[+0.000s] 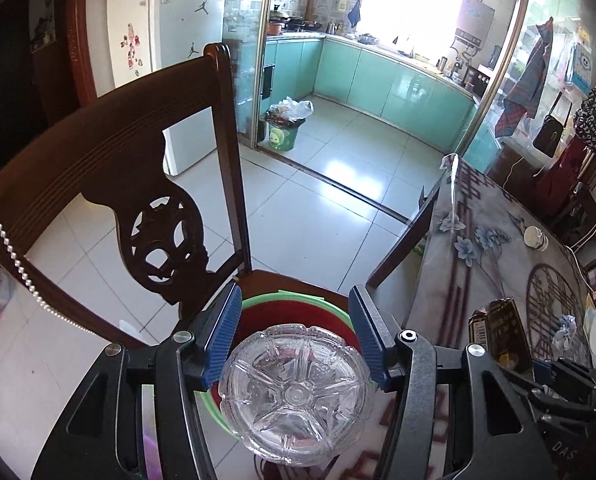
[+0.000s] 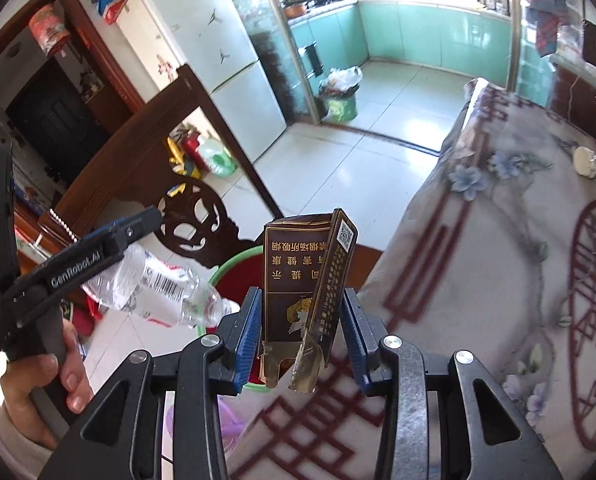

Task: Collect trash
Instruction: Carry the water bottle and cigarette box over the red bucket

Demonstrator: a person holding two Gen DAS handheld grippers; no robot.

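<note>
One clear crumpled plastic bottle (image 1: pixel 295 394) clenched in the left gripper (image 1: pixel 295 334), one torn brown cardboard cigarette box (image 2: pixel 304 280) gripped by the right gripper (image 2: pixel 300 334), one green-rimmed red bin (image 1: pixel 293 306) beneath both, on one dark wooden chair (image 1: pixel 109 176).

Patterned table (image 2: pixel 478 280), perhaps small jar (image 2: pixel 590 164).

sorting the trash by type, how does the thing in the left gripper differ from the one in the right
The left gripper holds a clear plastic bottle, round and see-through; the right gripper holds a dark brown cigarette pack, flat, opaque and printed. The bottle looks intact; the pack is torn open, flaps ragged. Both are clamped between blue pads above the green-rimmed bin.
</note>
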